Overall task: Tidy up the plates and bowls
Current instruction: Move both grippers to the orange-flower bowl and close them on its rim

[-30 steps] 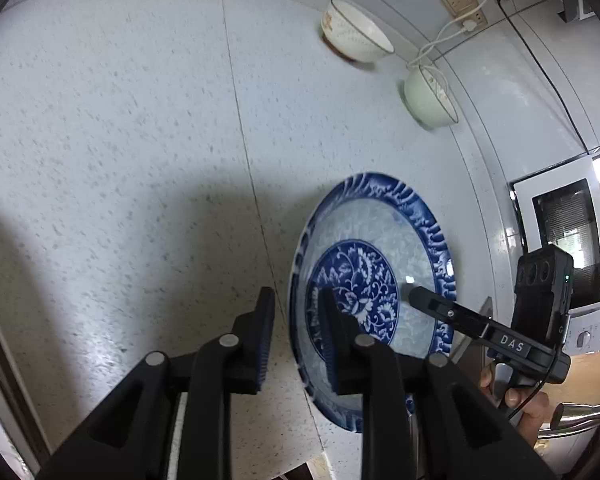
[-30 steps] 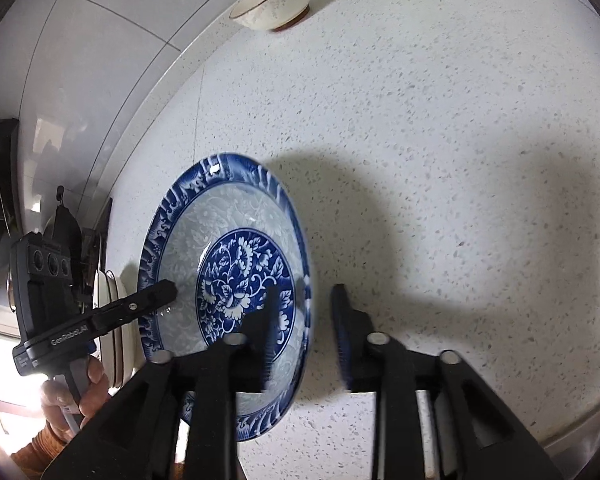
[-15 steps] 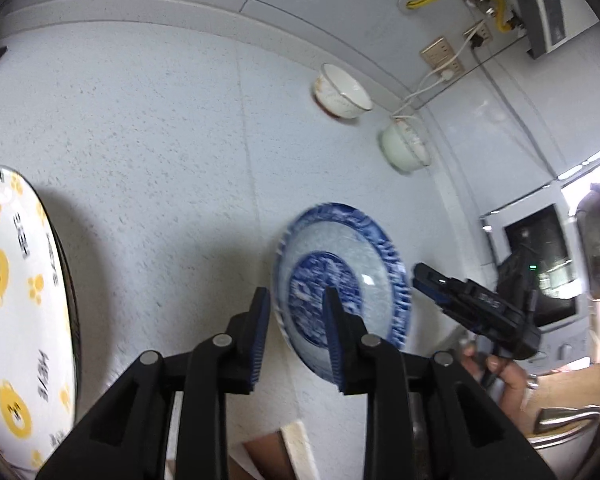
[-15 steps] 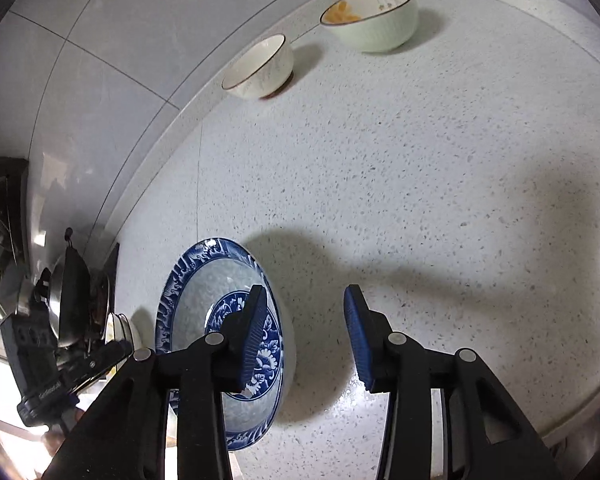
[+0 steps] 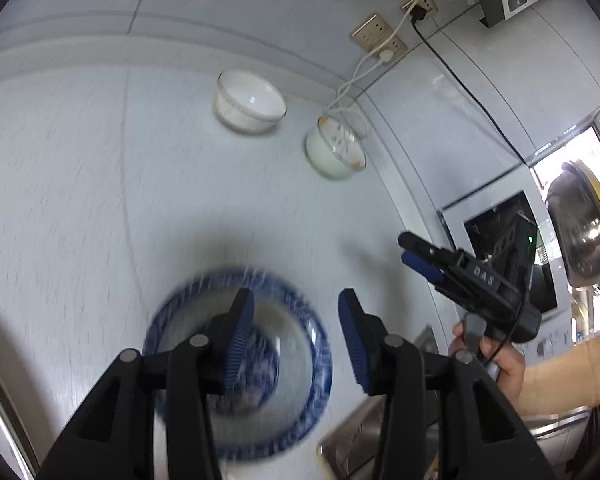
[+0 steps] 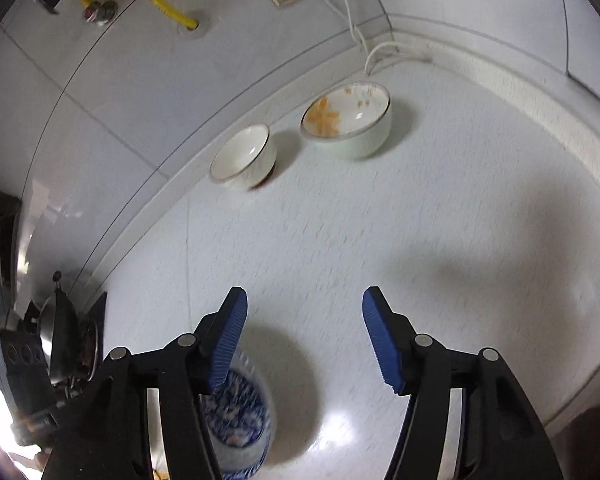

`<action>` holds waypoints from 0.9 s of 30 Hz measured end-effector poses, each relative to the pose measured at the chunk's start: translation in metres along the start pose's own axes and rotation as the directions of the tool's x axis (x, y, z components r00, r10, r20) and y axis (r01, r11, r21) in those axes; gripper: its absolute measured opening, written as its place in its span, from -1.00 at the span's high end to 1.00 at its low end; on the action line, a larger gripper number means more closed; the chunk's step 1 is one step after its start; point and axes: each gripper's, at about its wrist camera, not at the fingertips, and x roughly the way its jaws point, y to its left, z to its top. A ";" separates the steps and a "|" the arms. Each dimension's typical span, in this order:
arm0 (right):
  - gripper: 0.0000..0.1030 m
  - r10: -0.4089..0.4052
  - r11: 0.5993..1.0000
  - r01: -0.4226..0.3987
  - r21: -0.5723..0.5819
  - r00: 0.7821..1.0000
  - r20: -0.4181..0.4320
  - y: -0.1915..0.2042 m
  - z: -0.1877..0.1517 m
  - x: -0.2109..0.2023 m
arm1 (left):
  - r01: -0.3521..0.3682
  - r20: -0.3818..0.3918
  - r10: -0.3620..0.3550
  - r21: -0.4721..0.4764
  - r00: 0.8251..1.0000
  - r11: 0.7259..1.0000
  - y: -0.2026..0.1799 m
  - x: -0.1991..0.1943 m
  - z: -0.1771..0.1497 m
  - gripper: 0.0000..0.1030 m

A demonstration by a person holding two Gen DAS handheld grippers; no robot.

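The blue plate (image 5: 260,364) lies flat on the table (image 5: 80,184) beneath the left gripper (image 5: 296,340), whose fingers stand wide and empty. The right gripper (image 6: 302,340) gapes wide too. Bowls look next: the white bowl (image 6: 244,158) and the stained bowl (image 6: 348,122) (hard by the wall) sit well ahead, across bare surface.

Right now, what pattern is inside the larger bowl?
Orange floral marks inside the larger bowl; right wrist view.

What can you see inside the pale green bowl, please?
The pale green bowl shows orange smears or markings on its inner wall; its near inner side is hidden by the rim.
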 end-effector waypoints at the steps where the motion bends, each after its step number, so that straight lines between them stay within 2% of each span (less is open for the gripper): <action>1: -0.11 -0.010 1.000 0.009 0.002 1.000 0.011 -0.004 0.012 0.002 | 0.007 -0.006 -0.007 0.006 1.000 1.000 -0.002 0.008 0.014 0.01; 6: -0.25 -0.042 0.999 0.042 0.019 0.999 0.033 -0.032 0.068 0.022 | 0.004 -0.020 -0.003 0.037 1.000 0.999 -0.019 0.063 0.086 -0.09; 7: -0.28 -0.046 0.999 0.045 0.023 0.998 0.031 -0.037 0.078 0.028 | 0.021 -0.030 -0.019 0.039 0.999 0.999 -0.022 0.077 0.100 -0.17; 13: -0.34 -0.030 0.999 0.030 0.045 1.000 -0.005 -0.064 0.127 0.066 | 0.021 -0.082 -0.018 0.040 0.996 0.999 -0.030 0.158 0.169 -0.21; 17: -0.34 -0.011 0.998 0.012 0.060 1.000 -0.026 -0.082 0.153 0.088 | 0.016 -0.128 -0.014 0.017 0.992 1.000 -0.033 0.207 0.196 -0.21; 20: -0.34 0.003 0.998 0.001 0.068 0.999 -0.054 -0.090 0.167 0.105 | -0.015 -0.139 0.017 0.014 0.990 1.000 -0.036 0.233 0.209 -0.21; 25: -0.34 0.000 1.000 0.003 0.030 0.994 -0.108 -0.092 0.188 0.131 | -0.070 -0.175 0.072 0.022 0.982 0.997 -0.037 0.264 0.214 -0.17; 27: -0.32 -0.008 1.000 0.010 0.018 0.992 -0.125 -0.092 0.192 0.138 | -0.084 -0.165 0.090 0.042 0.982 0.996 -0.039 0.270 0.217 -0.15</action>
